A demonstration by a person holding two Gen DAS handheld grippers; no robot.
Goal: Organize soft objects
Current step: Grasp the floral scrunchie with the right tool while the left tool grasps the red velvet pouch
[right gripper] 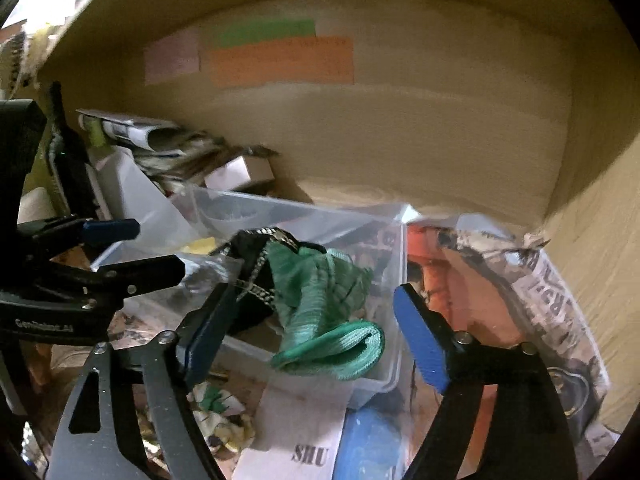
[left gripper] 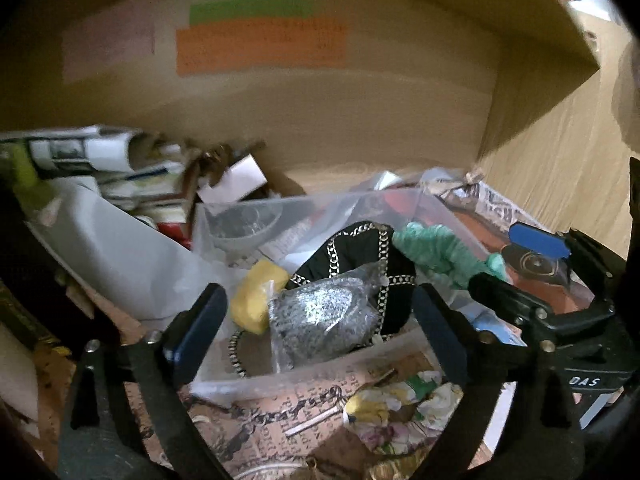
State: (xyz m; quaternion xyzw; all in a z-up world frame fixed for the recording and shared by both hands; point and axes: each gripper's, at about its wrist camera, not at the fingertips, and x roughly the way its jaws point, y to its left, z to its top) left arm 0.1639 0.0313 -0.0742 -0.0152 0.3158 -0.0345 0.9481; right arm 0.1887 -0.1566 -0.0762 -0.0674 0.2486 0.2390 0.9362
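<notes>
Now both of your tools have their jaws apart and hold nothing. The right hand-held gripper [right gripper: 308,340] sits around the green sock [right gripper: 324,320], which hangs over the front rim of the clear bin [right gripper: 394,264]. I think the sock still needs tucking in. Nudge it toward 12 o'clock, deep into the bin, beside the black cloth [left gripper: 356,256]. Keep the left hand-held gripper [left gripper: 316,332] low at 6 o'clock by the silver bag [left gripper: 324,316] so it can steady the bin.

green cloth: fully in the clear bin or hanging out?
Hanging out. The green cloth drapes over the clear bin rim, its folded end outside the front wall. Right tongs open around it.
</notes>
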